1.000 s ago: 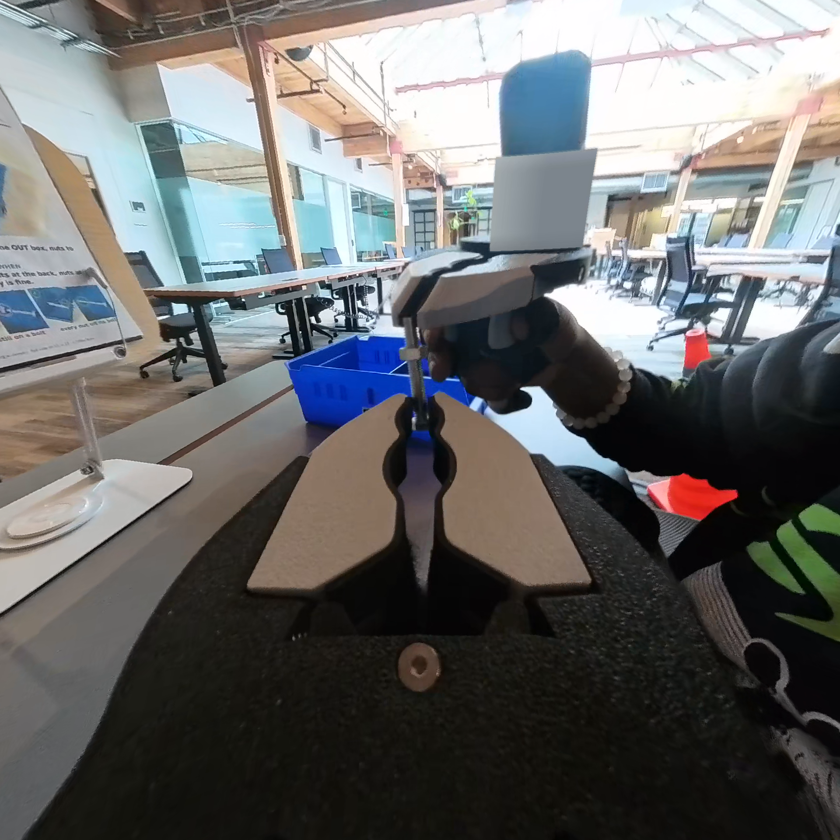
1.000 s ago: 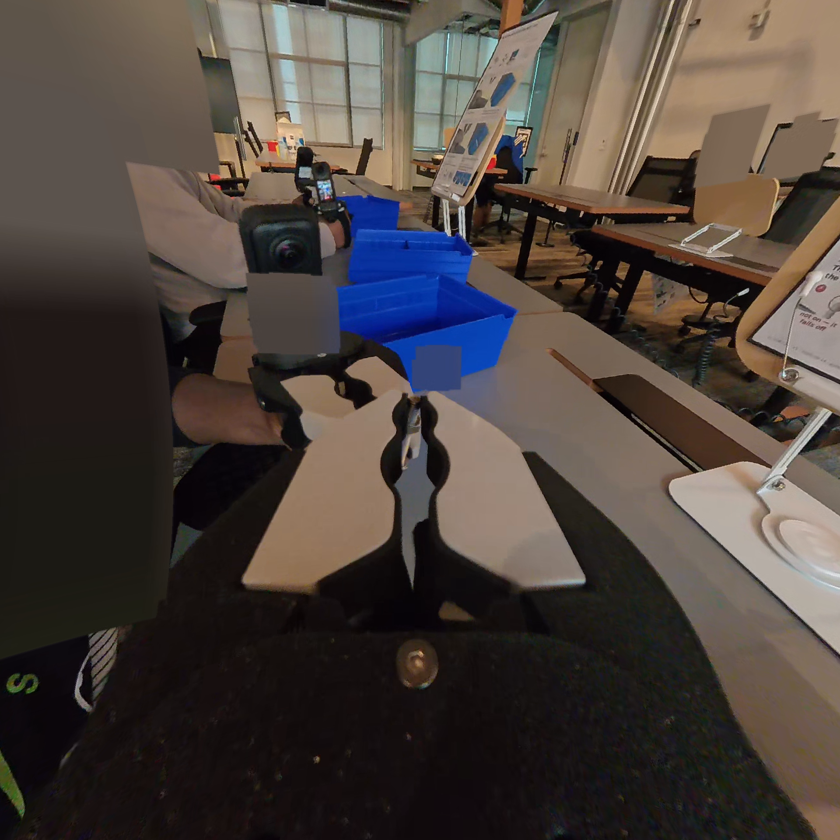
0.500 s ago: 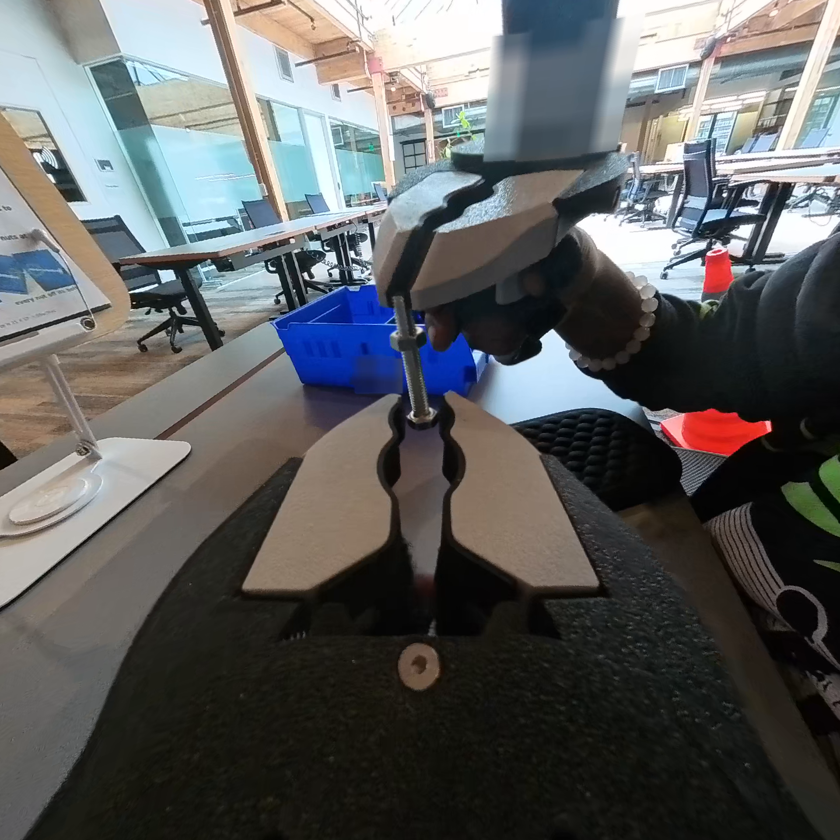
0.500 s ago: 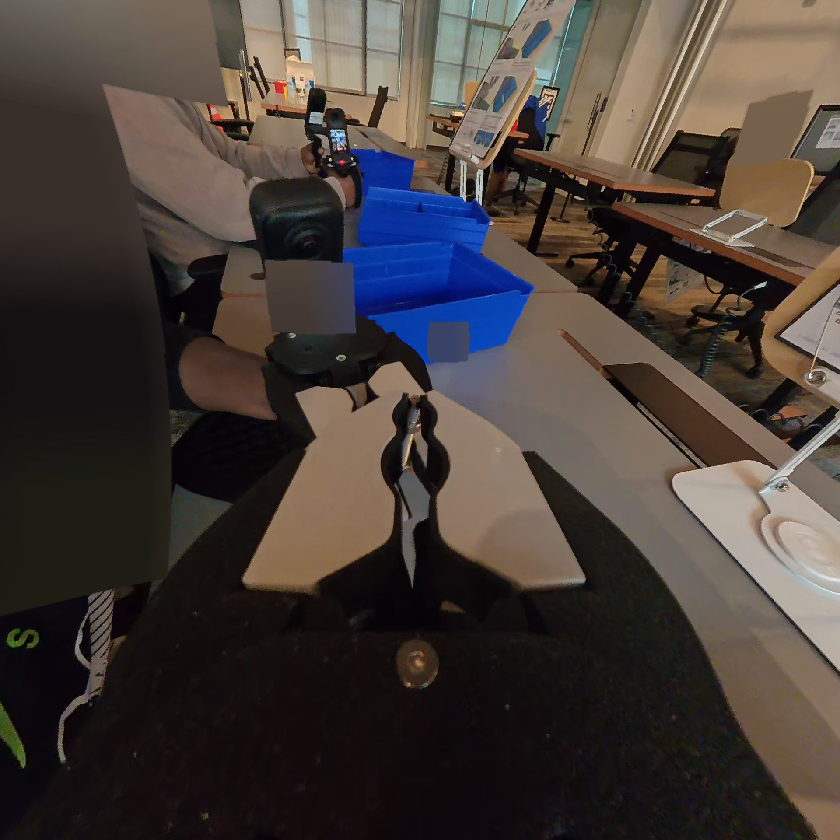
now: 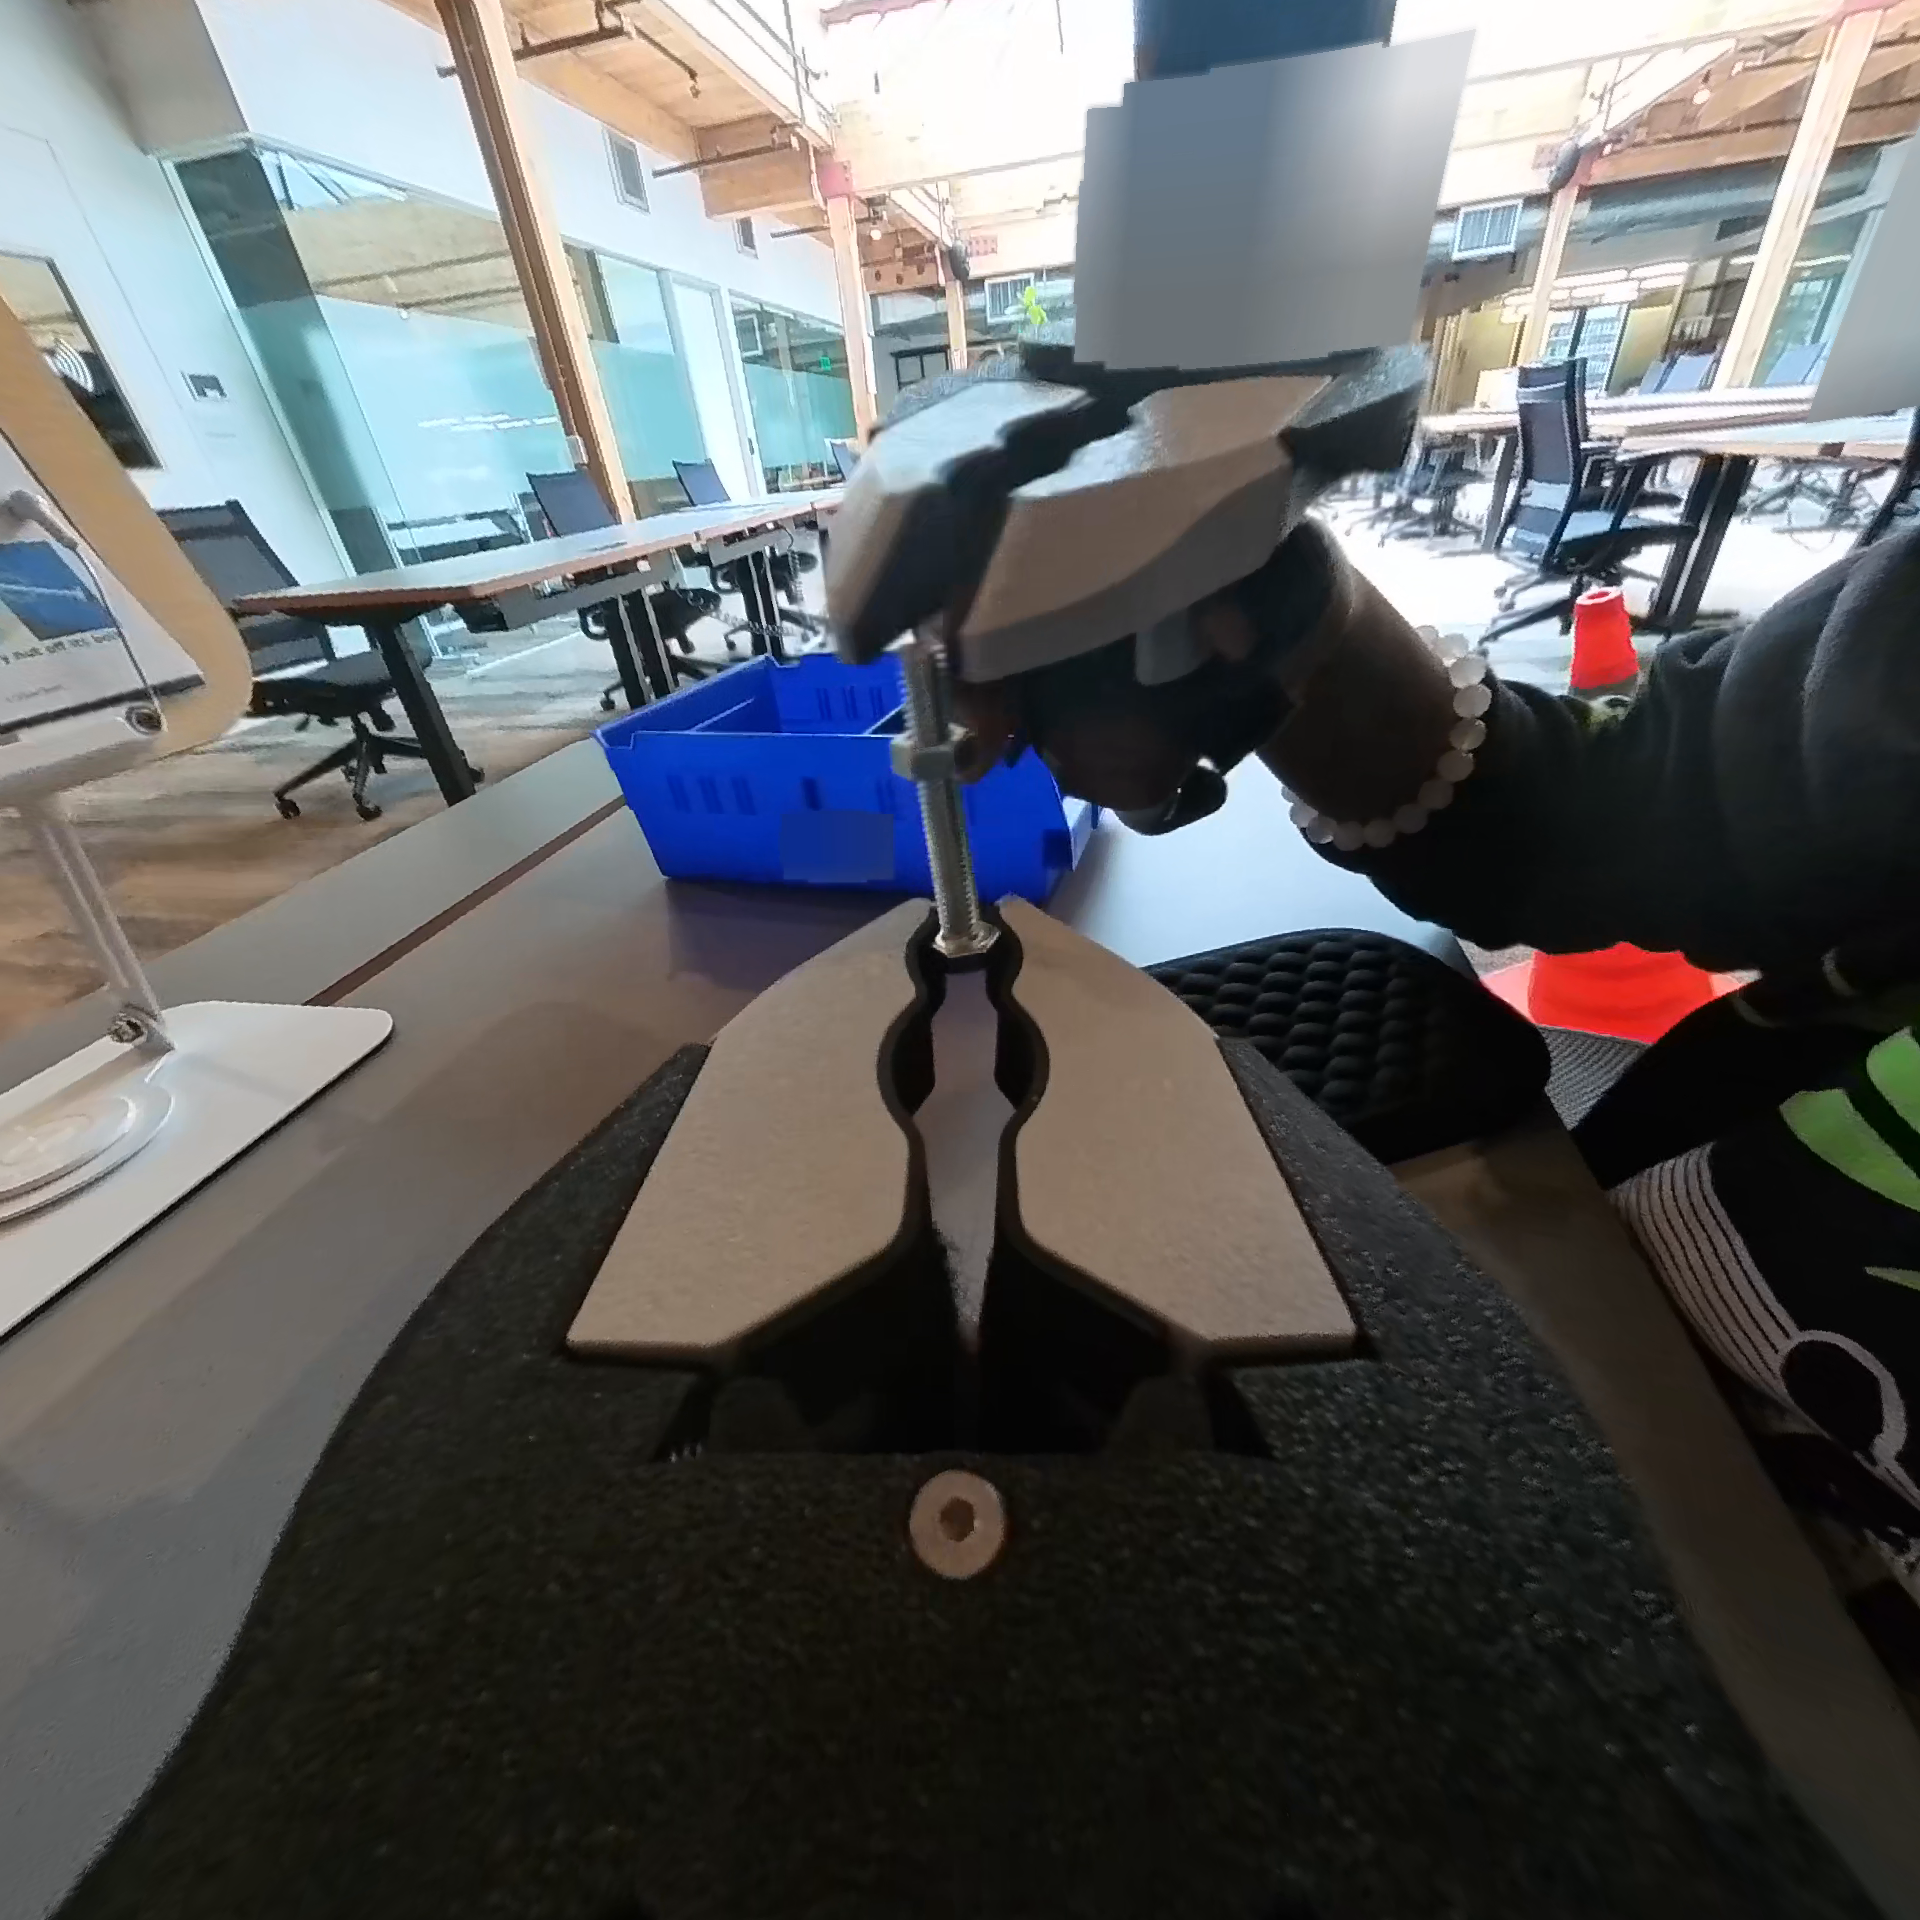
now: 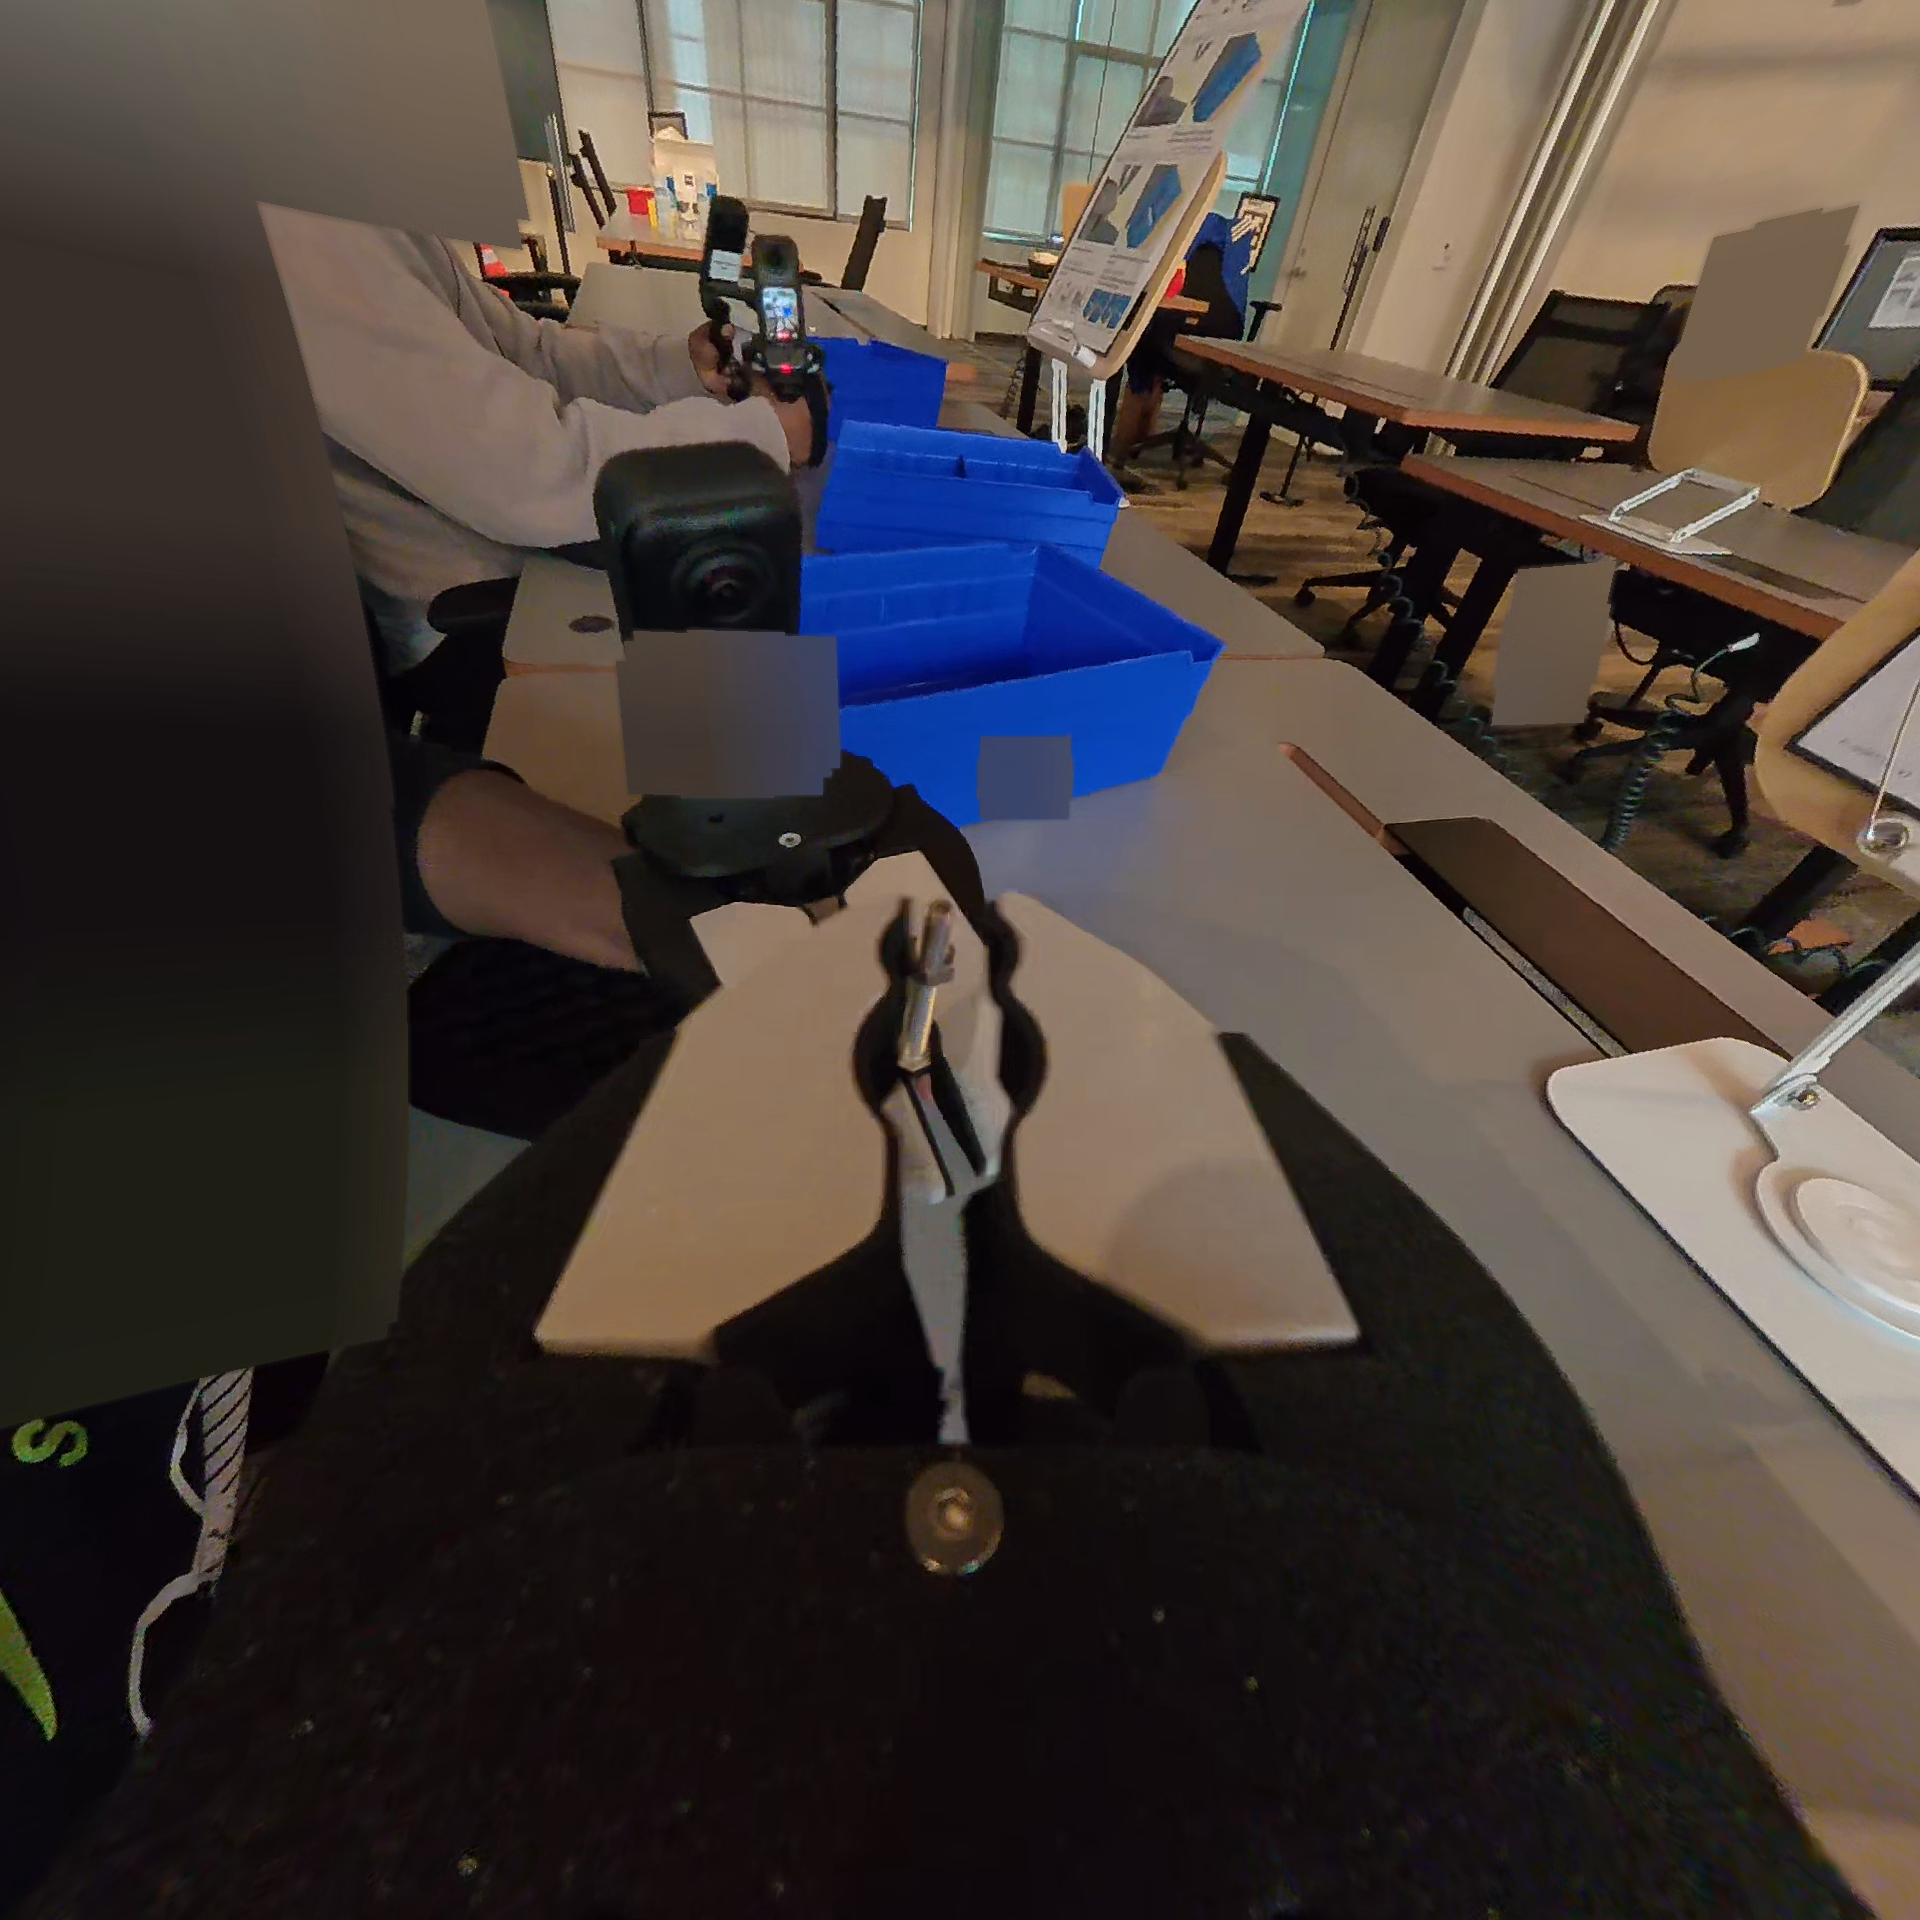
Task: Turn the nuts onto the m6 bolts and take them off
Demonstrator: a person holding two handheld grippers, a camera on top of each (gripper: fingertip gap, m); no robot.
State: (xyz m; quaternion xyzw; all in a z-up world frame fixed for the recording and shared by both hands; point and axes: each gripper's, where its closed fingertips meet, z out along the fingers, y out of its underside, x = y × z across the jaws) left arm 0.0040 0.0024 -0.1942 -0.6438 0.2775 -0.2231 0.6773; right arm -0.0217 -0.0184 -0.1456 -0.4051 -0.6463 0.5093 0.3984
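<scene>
White stand base (image 5: 156,1081) far left on the table (image 5: 436,977). Blue bin (image 5: 790,790) beyond. Centre: left gripper (image 5: 966,935) nearly closed, clamping the head of an upright bolt (image 5: 951,831), nut (image 5: 928,756) high on its thread. Above, right gripper (image 5: 928,649) parted around the bolt's top end, grip unclear.

A bin (image 5: 831,790) stands on the surface (image 5: 436,997) beyond the left tongs (image 5: 966,920). A bolt (image 5: 948,831) rises from them, a nut (image 5: 923,758) partway up, the right tongs (image 5: 920,649) above. A stand (image 5: 187,1081) sits left.
</scene>
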